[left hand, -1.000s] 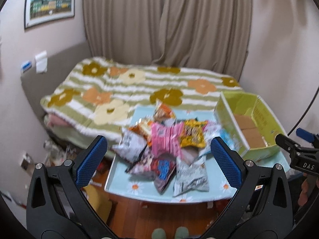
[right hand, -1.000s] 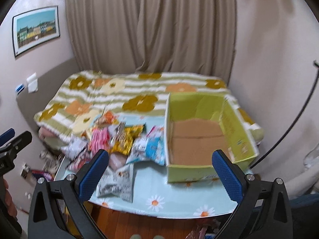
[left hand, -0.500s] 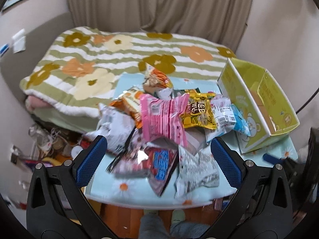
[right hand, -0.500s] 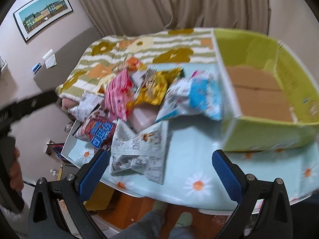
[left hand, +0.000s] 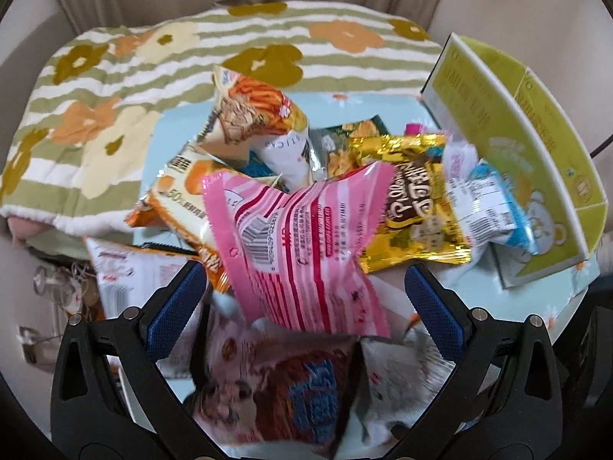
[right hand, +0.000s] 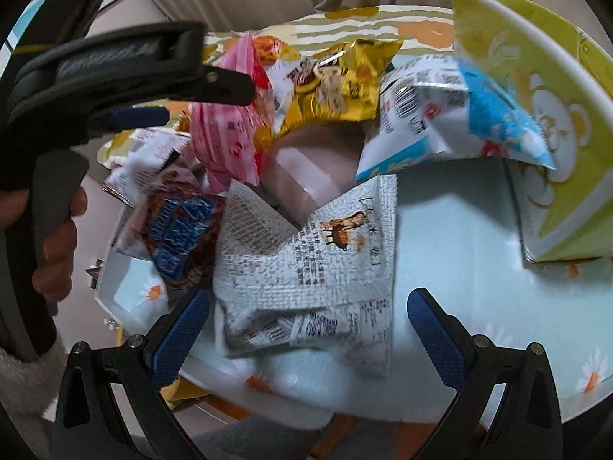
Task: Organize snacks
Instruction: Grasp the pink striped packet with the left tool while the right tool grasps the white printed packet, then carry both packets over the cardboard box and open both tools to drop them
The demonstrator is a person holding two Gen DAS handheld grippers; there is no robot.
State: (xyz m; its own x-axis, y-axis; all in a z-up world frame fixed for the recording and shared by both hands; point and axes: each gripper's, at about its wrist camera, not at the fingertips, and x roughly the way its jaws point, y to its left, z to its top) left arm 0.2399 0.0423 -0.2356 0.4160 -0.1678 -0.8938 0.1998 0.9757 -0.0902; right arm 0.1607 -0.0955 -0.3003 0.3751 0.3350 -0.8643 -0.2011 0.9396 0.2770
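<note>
Now we have both tools low over the heap of snack packets on the pale blue daisy-print worktop, and each is released with nothing between its fingers. Our left gripper frames the pink striped foil packet that lies on top of the heap, toward the near edge. Our right gripper frames the white newsprint-pattern packet that overhangs the near edge. The yellow-green cardboard box stands open at the far right corner of the worktop, and we judge it to be where the snacks should go.

To do this step well, we should take one packet per gripper and bite a flat sealed edge, not the puffed middle, which would slip or crush. The pink packet leans on the gold foil packet and the orange-and-white packet, so we should lift it straight up, or its neighbours will slide off the near edge. The white packet lies flat, so we should catch its overhanging border. The blue-and-white packet rests against the box wall and may tip as we reach past it.
</note>
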